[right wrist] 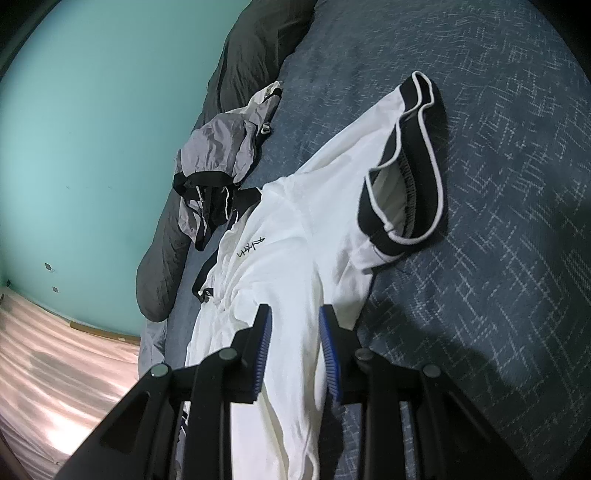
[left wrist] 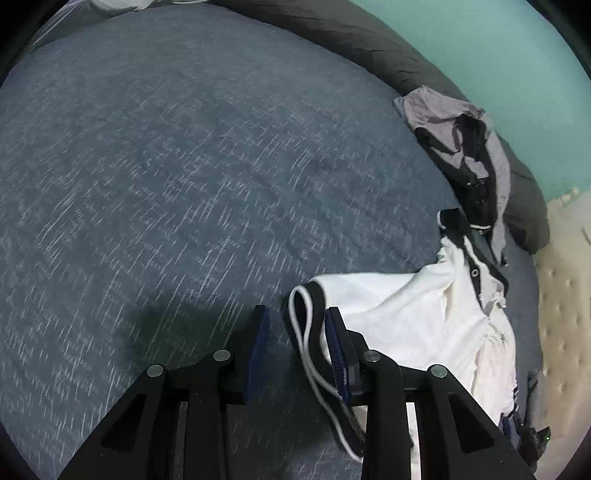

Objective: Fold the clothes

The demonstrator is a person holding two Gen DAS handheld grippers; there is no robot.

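Looking along my left gripper (left wrist: 297,325), I see its jaws standing apart with nothing pressed between them; only blue bed cover (left wrist: 184,166) shows in the gap. The black, white-piped sleeve cuff (left wrist: 314,314) of the white shirt (left wrist: 406,306) lies just beside the right-hand jaw, partly running under it, and the rest of the shirt spreads away to that jaw's right. Beyond the shirt, farther right and ahead, a crumpled grey and black garment (left wrist: 461,147) rests against a dark grey pillow (left wrist: 351,33).

On my right gripper (right wrist: 295,321), the blue ribbed jaws are closed part-way on the white shirt: its fabric fills the gap between them and runs back under the gripper. Ahead of these jaws the shirt stretches over the bed, its sleeve cuff (right wrist: 417,166) lying ahead and to the right. The grey and black garment (right wrist: 218,155) sits ahead to the left, beside the pillow (right wrist: 251,44) and the turquoise wall (right wrist: 92,129).
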